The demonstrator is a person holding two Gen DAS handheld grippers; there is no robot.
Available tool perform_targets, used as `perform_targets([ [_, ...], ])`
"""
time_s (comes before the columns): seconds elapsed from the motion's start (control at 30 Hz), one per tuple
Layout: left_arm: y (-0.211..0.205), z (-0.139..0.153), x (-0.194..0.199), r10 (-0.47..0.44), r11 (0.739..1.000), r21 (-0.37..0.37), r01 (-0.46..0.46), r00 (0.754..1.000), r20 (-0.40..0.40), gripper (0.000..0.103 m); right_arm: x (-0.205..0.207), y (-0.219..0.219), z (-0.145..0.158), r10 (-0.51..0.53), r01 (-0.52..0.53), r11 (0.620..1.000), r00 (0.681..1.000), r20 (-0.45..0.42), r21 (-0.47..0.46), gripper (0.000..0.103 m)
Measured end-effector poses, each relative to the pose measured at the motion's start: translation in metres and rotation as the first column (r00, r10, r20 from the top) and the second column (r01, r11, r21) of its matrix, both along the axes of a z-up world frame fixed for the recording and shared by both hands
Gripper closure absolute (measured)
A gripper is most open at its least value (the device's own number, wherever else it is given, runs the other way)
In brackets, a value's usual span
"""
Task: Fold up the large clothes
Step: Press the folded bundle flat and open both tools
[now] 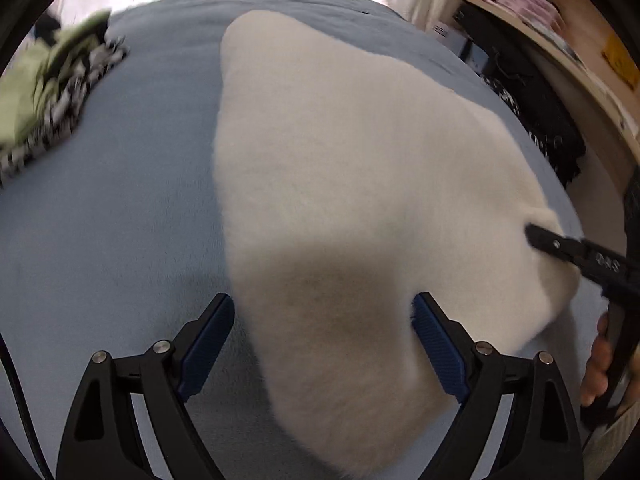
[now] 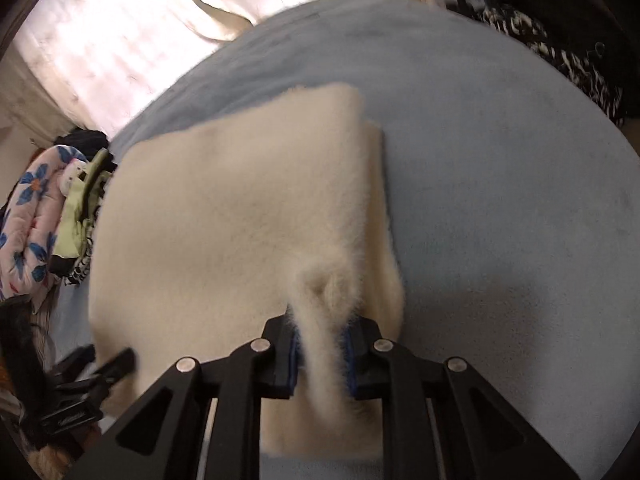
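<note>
Surface: a bed under a pale blue blanket [image 1: 104, 216], soft and napped, carries my work.
Room: bright curtains [image 2: 100, 40] hang beyond the far edge of the bed; a wooden shelf [image 1: 560, 52] with boxes stands to the right in the left wrist view; a heap of green and black-and-white clothes [image 1: 52, 96] lies at the bed's far left, with a floral quilt [image 2: 28, 216] beside it.
Garment: a cream fleece garment [image 1: 340, 184] lies flat on the blanket, folded over itself, with a second layer showing along its right edge in the right wrist view.
Long axis: it runs from my near side away toward the curtains, narrowing at the far end.
Left tool [image 1: 324, 344]: fingers wide apart, straddling the near end of the fleece without pressing on it.
Right tool [image 2: 320, 354]: clamped on a pinched ridge of the fleece at its right near edge.
</note>
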State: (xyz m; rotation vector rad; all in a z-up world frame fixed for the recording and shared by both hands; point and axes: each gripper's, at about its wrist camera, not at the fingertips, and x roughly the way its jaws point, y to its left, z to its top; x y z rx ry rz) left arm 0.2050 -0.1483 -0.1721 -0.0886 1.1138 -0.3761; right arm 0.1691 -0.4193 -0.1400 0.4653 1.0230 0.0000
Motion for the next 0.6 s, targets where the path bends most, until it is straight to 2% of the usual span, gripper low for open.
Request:
perform_targets([
  [0.1,0.005,0.011,0.000,-0.039,0.999,-0.001,0.039,0.999,0.006,0.013,-0.003,-0.004,0.020,0.013,-0.013,1.000,1.000,-0.019,0.019,0.077],
  [0.17,0.007,0.022,0.002,-0.075,0.997,0.003,0.075,0.997,0.016,0.013,-0.003,-0.017,0.034,0.008,-0.008,1.000,1.000,0.012,0.020,0.065],
  [0.2,0.011,0.031,0.005,-0.088,0.996,-0.012,0.089,0.996,0.030,0.013,-0.005,-0.026,0.044,0.000,-0.001,1.000,0.999,0.039,0.013,0.054],
  [0.23,0.013,0.035,0.007,-0.089,0.996,-0.026,0.090,0.995,0.039,0.013,0.000,-0.029,0.049,-0.007,0.006,1.000,0.999,0.052,0.011,0.047],
  [0.3,0.022,0.049,0.024,-0.062,0.995,-0.069,0.067,0.996,0.061,0.013,0.018,-0.038,0.056,-0.032,0.031,0.999,0.997,0.073,0.011,0.045],
  [0.37,0.026,0.052,0.039,-0.018,0.997,-0.075,0.023,0.998,0.062,0.013,0.039,-0.042,0.053,-0.062,0.061,0.998,0.996,0.061,0.022,0.045],
  [0.47,0.033,0.047,0.080,0.060,0.994,-0.095,-0.059,0.998,0.009,0.013,0.083,-0.054,0.030,-0.116,0.116,0.991,0.993,-0.012,0.073,0.044],
  [0.57,0.031,0.039,0.104,0.082,0.986,-0.143,-0.089,0.995,-0.053,0.013,0.111,-0.054,0.002,-0.130,0.141,0.983,0.987,-0.092,0.120,0.045],
  [0.6,0.027,0.037,0.110,0.082,0.986,-0.143,-0.090,0.995,-0.061,0.014,0.113,-0.052,-0.002,-0.116,0.128,0.982,0.989,-0.093,0.137,0.056],
])
